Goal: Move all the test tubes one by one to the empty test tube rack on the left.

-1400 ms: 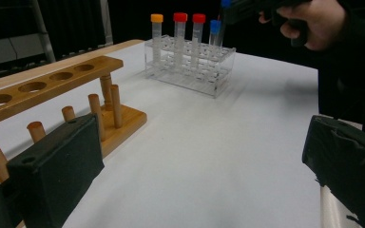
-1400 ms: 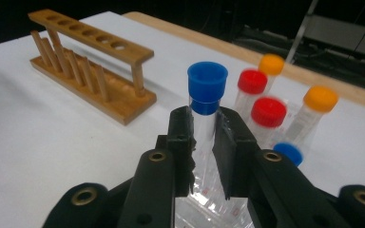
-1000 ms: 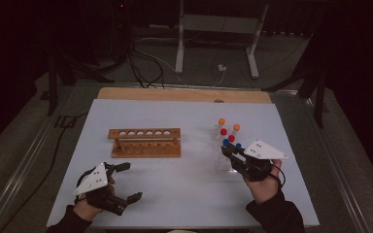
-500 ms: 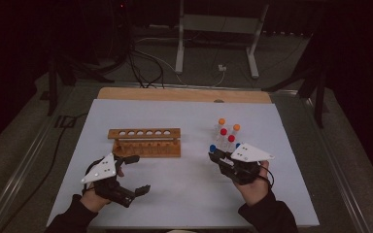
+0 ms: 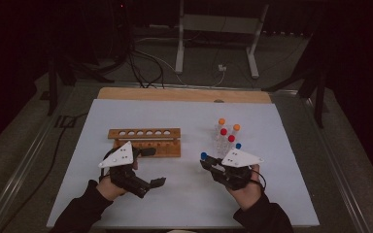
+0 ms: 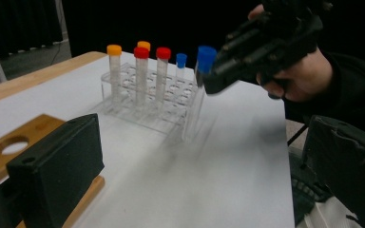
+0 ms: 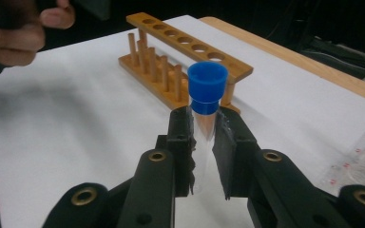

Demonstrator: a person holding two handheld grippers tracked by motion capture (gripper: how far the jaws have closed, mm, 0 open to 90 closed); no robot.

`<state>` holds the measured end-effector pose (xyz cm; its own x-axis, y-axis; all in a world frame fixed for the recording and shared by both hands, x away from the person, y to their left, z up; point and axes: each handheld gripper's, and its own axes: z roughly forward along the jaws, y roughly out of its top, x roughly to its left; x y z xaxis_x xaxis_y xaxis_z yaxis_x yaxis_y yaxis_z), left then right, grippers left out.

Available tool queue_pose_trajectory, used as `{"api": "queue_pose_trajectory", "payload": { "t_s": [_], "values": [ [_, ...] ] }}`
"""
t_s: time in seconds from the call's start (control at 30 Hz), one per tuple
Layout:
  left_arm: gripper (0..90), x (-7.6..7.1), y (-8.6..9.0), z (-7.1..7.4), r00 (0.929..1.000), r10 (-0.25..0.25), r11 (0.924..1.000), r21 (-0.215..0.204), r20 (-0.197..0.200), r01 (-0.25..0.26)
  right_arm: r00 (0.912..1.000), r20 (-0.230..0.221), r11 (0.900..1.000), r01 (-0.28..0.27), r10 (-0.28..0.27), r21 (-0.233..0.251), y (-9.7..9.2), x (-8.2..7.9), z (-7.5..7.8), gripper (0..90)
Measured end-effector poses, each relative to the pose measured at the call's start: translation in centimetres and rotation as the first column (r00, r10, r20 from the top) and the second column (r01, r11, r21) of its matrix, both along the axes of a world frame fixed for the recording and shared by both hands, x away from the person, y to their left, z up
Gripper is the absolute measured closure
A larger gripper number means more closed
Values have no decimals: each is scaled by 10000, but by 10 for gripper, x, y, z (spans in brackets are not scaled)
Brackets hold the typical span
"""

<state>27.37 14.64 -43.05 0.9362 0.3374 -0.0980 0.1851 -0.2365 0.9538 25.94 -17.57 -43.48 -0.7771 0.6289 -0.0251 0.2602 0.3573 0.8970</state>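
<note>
1. A blue-capped test tube point(image 7: 204, 102) is pinched between the two black jaws of the right gripper point(image 7: 203, 142), just below the cap; the tube is held upright and lifted clear of the tabletop point(image 5: 189, 121).
2. In the high view, the right gripper point(image 5: 212, 164) is seen toward the near right part of the tabletop, with the blue cap point(image 5: 204, 156) at its tip, just beside the near left corner of the clear plastic rack point(image 5: 222, 143).
3. The clear plastic rack is set right of the middle of the tabletop; two orange-capped tubes point(image 5: 221, 122), two red-capped tubes point(image 5: 224, 132) and one further blue-capped tube point(image 5: 238, 145) are stood upright in it.
4. A wooden rack point(image 5: 145, 141) with a row of empty round holes is placed left of the middle of the tabletop, well apart from the clear plastic rack.
5. The left gripper point(image 5: 153, 167) is held near the wooden rack, on its near side, with the jaws spread wide and nothing between them.
6. In the left gripper view, one spread jaw is seen over the end of the wooden rack point(image 6: 14, 147), and the right gripper point(image 6: 247, 57) is seen farther off with the held tube hanging below it.
</note>
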Motion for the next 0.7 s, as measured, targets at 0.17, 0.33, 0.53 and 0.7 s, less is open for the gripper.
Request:
{"api": "queue_pose_trajectory", "payload": {
  "t_s": [0.17, 0.33, 0.53, 0.7],
  "values": [
    [6, 5, -12, 6, 9999, -132, 9999, 21, 33, 132, 9999, -55, 9999, -149, 149, -56, 4, -1, -2, 771],
    [20, 7, -25, 10, 9993, -363, 9993, 38, 83, 363, 9997, -57, 9997, -237, 237, -64, 6, -3, -2, 771],
    [73, 11, -38, 15, 9980, -598, 9982, -70, 224, 599, 9994, -103, 9994, -332, 332, 26, 7, -4, -1, 771],
    [132, 16, -49, 15, 9975, -674, 9977, -25, 211, 675, 9991, -99, 9992, -406, 406, 24, 8, -5, -1, 771]
  ]
}}
